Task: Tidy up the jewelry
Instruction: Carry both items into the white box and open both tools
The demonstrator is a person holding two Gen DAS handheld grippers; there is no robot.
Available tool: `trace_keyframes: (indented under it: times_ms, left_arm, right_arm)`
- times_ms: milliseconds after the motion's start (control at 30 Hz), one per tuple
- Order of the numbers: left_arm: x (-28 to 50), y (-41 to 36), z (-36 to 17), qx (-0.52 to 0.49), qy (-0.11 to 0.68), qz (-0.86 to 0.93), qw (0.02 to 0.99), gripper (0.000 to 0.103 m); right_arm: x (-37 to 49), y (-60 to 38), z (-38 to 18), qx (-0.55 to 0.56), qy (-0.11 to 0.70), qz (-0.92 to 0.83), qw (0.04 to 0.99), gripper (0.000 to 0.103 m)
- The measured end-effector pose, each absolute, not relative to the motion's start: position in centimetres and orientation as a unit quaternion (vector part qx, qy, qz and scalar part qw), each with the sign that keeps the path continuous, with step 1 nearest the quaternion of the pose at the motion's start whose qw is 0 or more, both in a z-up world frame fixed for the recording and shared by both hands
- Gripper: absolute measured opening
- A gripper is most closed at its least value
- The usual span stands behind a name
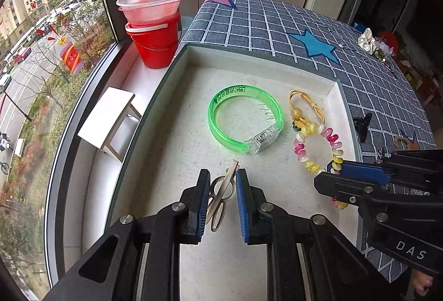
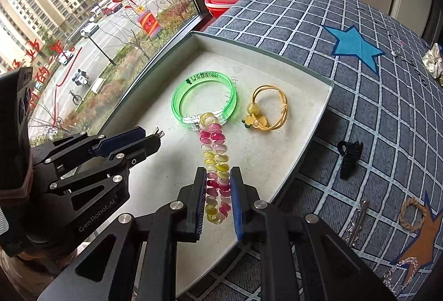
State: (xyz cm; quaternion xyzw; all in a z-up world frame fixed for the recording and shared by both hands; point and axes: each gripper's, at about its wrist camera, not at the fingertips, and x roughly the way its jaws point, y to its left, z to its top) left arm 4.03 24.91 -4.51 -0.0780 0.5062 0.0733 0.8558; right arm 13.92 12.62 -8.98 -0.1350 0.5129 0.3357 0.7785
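Left gripper (image 1: 222, 181) is clamping a hair clip (image 1: 221, 197); right gripper (image 2: 218, 184) is clamping a bead bracelet (image 2: 216, 162), both above the tray (image 1: 193, 57).

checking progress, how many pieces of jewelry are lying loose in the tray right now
2: the green bangle near the tray middle and the yellow hair tie beside it. The bead bracelet and hair clip are each held in a gripper.

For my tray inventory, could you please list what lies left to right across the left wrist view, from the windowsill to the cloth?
Red bucket → hair clip in the left claw → green bangle → yellow hair tie → black claw clip.
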Motion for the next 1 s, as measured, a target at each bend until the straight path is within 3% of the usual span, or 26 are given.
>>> trace_keyframes:
  times_ms: [533,567,600,667,1000]
  left_arm:
    - [7.4,24.9,-5.7,-0.046,0.524,0.101,0.844,0.028]
    - [7.5,24.9,-5.7,-0.043,0.524,0.108,0.844,0.039]
    - [7.5,24.9,-5.7,-0.038,0.524,0.117,0.843,0.059]
    - [7.2,25.2,-5.7,-0.033,0.518,0.141,0.843,0.068]
    - [6.3,25.6,-5.8,-0.045,0.523,0.146,0.839,0.068]
  right_arm:
    - [17.2,13.4,-10.5,-0.135,0.525,0.288,0.789,0.022]
    - [17.3,13.5,-10.5,-0.135,0.523,0.291,0.790,0.026]
    - [17.3,13.5,-10.5,-0.133,0.522,0.295,0.789,0.028]
    - [17.1,13.8,-10.4,-0.137,0.518,0.291,0.792,0.032]
    - [17.2,13.5,-9.9,-0.121,0.509,0.301,0.797,0.054]
